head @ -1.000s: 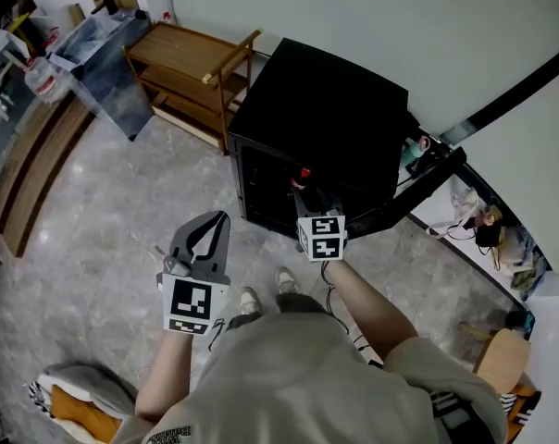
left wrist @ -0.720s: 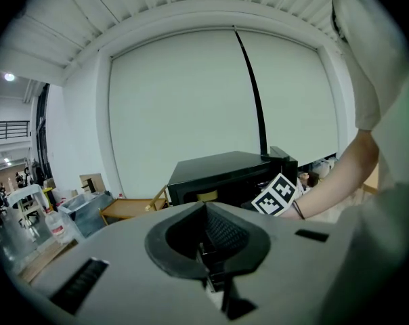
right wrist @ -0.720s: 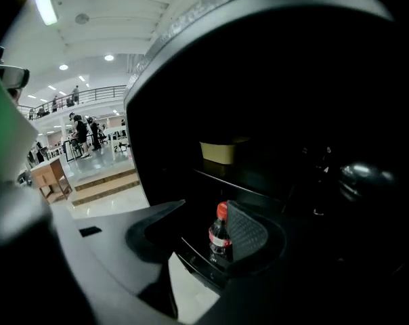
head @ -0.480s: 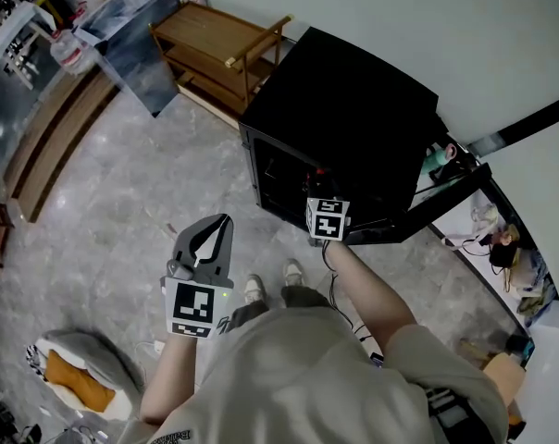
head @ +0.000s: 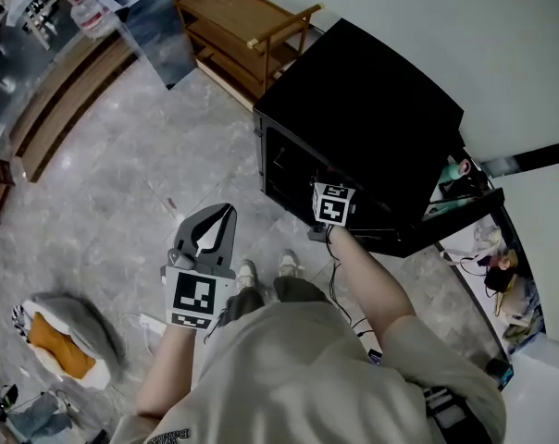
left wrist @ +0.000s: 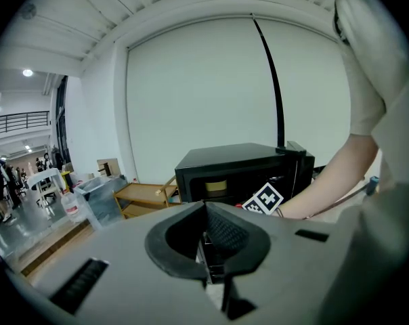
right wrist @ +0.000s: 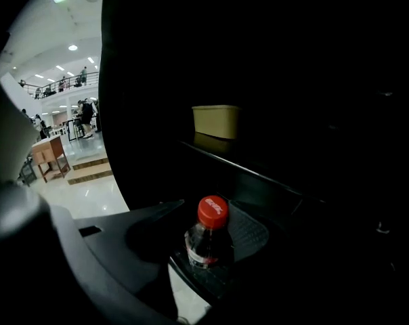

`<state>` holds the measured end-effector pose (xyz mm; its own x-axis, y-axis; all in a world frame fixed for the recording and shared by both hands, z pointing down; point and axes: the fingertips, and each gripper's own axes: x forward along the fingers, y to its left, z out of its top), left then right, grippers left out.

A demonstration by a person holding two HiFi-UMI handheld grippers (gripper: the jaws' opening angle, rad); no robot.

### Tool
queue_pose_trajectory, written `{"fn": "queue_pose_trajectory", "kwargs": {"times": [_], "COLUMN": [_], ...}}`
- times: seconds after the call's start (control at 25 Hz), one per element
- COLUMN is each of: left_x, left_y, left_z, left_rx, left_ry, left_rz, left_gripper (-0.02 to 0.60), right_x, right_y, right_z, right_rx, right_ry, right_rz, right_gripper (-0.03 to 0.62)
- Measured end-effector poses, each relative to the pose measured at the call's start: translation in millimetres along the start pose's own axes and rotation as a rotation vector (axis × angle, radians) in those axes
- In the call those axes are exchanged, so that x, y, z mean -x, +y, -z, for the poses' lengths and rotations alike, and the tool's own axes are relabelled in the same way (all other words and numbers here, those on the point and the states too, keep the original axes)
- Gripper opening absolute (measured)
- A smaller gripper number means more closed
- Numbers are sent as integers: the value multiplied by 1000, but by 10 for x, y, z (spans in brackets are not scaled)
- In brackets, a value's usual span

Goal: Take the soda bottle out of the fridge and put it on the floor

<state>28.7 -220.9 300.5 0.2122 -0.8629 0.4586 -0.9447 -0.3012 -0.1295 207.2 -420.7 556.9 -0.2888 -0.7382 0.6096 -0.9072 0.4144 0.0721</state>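
The soda bottle (right wrist: 208, 241), dark with a red cap (right wrist: 212, 211), stands upright inside the black fridge (head: 372, 118). My right gripper (right wrist: 214, 223) reaches into the fridge's opening; its jaws have just been opening and now stand open, one on each side of the bottle's neck, with the pads off it. In the head view only its marker cube (head: 333, 203) shows at the opening, and the bottle is hidden. My left gripper (head: 222, 213) hangs over the floor in front of the fridge, shut on nothing.
The fridge door (head: 465, 213) stands open to the right. A yellow box (right wrist: 216, 121) sits on the fridge's upper shelf. A wooden cart (head: 247, 35) stands left of the fridge. A cushion (head: 62, 336) lies on the marble floor (head: 122, 192). The person's feet (head: 247, 274) are below the grippers.
The right gripper has sunk and gone deeper into the fridge opening, and the red cap no longer shows in the head view. The left gripper has dipped slightly.
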Motion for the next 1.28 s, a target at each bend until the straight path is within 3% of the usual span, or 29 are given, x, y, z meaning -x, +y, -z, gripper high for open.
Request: {"fn": "queue_pose_trajectory", "kwargs": {"times": [0.12,0.64,1.0,1.28], "left_x": [-38,172,483,822], "left_y": [12,58,256,527], "left_z": [12,161,312,579], "left_rx": [12,43,71,90], "left_ry": [4,23,20,50], "left_rz": [-15,-100,-175,-241], "left_gripper": [8,8,8,8], "right_x": [-61,109,453,755], "right_y": [-39,228,942,1741], "right_z": [-38,15,-358,-607], "right_rx": [23,92,222,296], "right_ry": [-29,49,-8,-21], "right_rz": [3,-119,-311,-469], "right_gripper": [123,110,110,110]}}
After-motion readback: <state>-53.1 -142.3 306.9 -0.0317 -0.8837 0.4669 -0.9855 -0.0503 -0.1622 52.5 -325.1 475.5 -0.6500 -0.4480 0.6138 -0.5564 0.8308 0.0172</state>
